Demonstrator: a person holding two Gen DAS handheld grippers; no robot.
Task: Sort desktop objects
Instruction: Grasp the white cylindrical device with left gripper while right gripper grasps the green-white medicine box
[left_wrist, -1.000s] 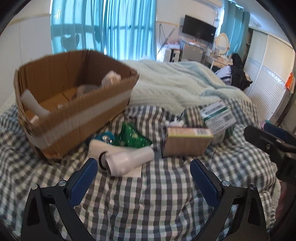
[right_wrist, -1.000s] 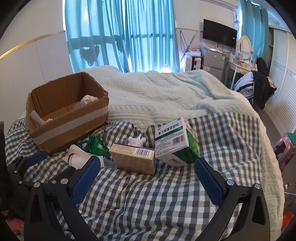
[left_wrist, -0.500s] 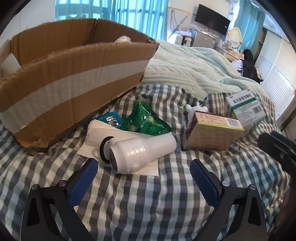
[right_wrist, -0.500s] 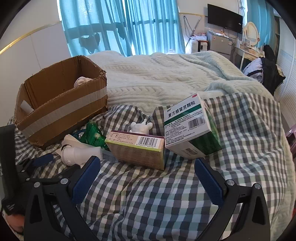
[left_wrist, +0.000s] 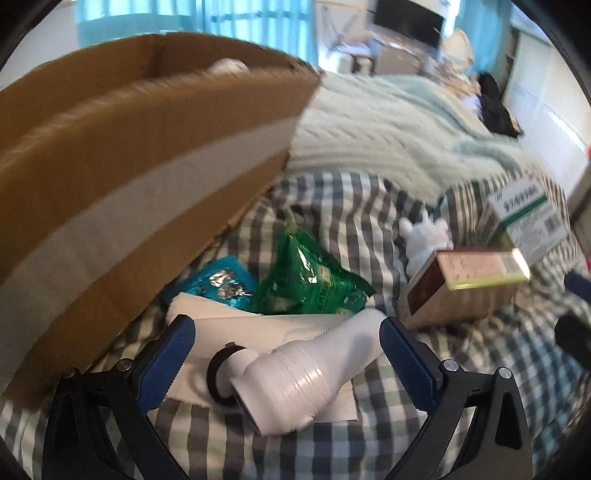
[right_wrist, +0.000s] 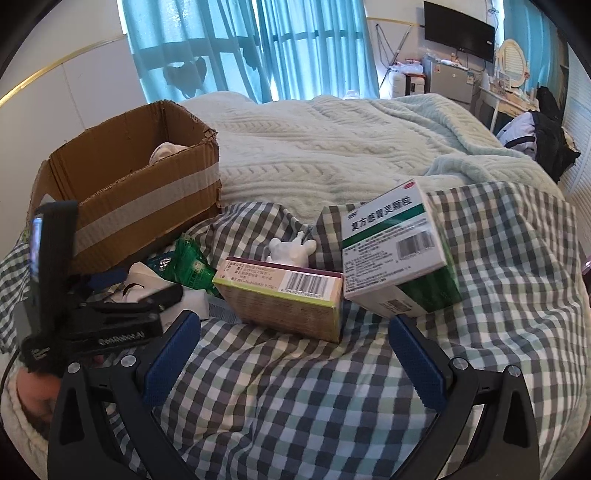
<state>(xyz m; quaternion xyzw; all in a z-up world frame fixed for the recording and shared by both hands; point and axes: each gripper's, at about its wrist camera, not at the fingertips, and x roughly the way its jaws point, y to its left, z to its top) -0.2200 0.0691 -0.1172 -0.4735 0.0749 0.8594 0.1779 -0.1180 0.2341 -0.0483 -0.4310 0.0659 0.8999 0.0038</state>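
White cylindrical device (left_wrist: 295, 380), ribbed at its wide end and fitted with a black ring, lying on its side on a white sheet of paper (left_wrist: 236, 332) on the checked cloth (right_wrist: 332, 406); it lies between the two blue-padded fingers of the left gripper (left_wrist: 286, 350), which are spread wide on either side of it, and no contact with the pads can be made out. Just behind the device, a green foil packet (left_wrist: 310, 280) and a smaller blue foil packet (left_wrist: 221, 284) lie at the foot of the cardboard box (left_wrist: 129, 166), whose near wall bears a pale band of tape; something pale shows over the box rim. To the right, a tan carton with a barcode (right_wrist: 284, 295) lies flat, a small white figurine (right_wrist: 291, 251) directly behind it, and a green-and-white medicine box (right_wrist: 395, 251) leans tilted just beside the carton. The right gripper (right_wrist: 295, 354) hovers above the cloth in front of the carton, its fingers wide apart and empty. A pale knitted blanket (right_wrist: 351, 147) covers the bed beyond, with blue curtains (right_wrist: 258, 48) at the window. In the right wrist view the left gripper's body appears at lower left, with part of a hand (right_wrist: 33, 398) beneath it.
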